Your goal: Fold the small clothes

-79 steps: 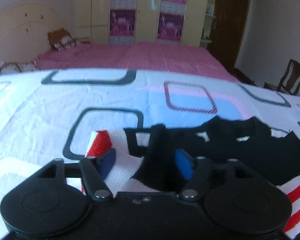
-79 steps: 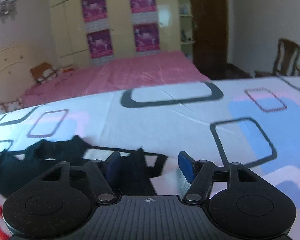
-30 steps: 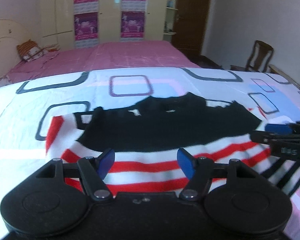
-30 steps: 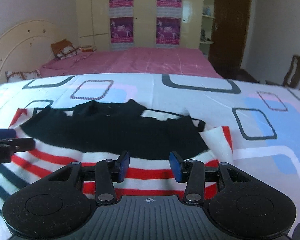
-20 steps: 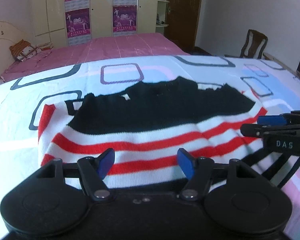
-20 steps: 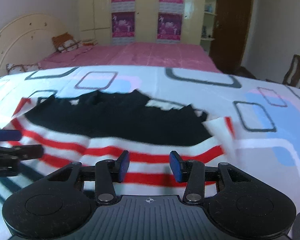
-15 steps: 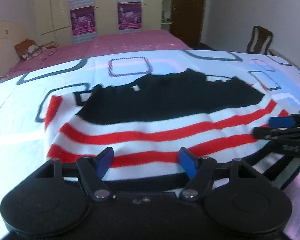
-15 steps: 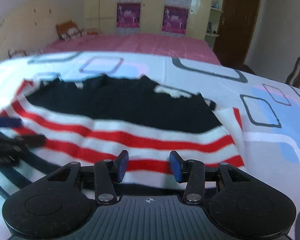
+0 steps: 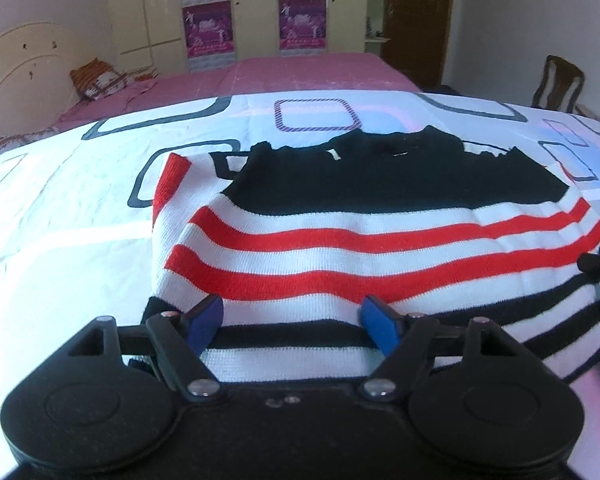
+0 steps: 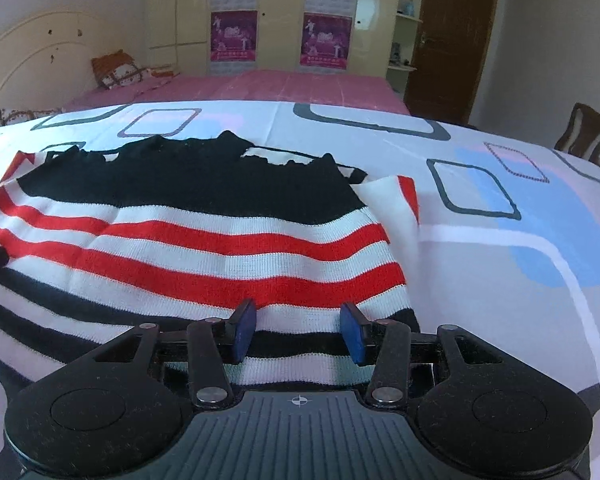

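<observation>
Jaws of left gripper (image 9: 291,322) opening over striped sweater (image 9: 380,240) hem, right gripper (image 10: 298,330) jaws apart, nothing gripped, sweater flat on bedsheet (image 10: 500,280)

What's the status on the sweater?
Left gripper opening, right gripper open, both empty. Sweater flat on sheet, sleeves folded in. Nothing in the way.

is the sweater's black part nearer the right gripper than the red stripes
No: in the right wrist view the red stripes lie just past the right gripper, and the black part lies beyond them.

Black grippers (image 9: 294,322) — blue pads (image 10: 245,330), seemingly silver screws.
</observation>
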`<control>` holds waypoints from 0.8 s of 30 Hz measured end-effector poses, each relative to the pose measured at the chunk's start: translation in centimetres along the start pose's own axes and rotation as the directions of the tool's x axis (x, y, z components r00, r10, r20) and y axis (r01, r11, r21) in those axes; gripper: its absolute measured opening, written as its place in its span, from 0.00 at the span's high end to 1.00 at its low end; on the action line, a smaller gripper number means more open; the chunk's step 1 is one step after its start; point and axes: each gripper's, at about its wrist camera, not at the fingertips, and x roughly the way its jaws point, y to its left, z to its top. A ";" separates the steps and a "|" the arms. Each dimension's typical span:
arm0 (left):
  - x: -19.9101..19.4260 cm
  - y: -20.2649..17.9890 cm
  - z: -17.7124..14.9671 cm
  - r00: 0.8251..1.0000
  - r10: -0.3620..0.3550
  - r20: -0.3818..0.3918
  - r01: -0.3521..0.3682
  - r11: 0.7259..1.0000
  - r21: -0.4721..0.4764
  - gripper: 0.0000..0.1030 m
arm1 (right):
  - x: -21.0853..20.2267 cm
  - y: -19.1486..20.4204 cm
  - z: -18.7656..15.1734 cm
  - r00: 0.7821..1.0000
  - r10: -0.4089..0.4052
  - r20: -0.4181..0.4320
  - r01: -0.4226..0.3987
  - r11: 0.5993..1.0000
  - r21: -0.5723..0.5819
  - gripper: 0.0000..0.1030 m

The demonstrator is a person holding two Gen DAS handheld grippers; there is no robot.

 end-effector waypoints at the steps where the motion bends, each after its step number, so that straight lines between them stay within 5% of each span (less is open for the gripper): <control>1: -0.1 0.0 0.1 1.000 0.005 -0.005 -0.006 1.000 -0.006 0.25 | -0.1 -0.2 -0.1 1.000 0.008 0.002 -0.008 1.000 0.003 0.56; 13: -4.1 -3.8 -0.8 1.000 -0.015 0.012 0.015 1.000 -0.022 0.30 | -3.7 2.7 0.3 0.985 0.165 0.051 -0.160 0.984 -0.082 0.56; 17: -3.7 -4.1 -2.5 0.999 0.027 -0.021 -0.027 1.000 -0.010 0.30 | -3.4 3.3 -1.1 0.989 0.149 0.025 -0.144 0.979 -0.144 0.56; 24: -3.2 -2.2 -3.9 0.998 0.051 -0.035 -0.053 0.997 -0.063 0.22 | -3.1 -1.1 -2.8 0.997 0.080 -0.006 -0.081 0.993 -0.082 0.56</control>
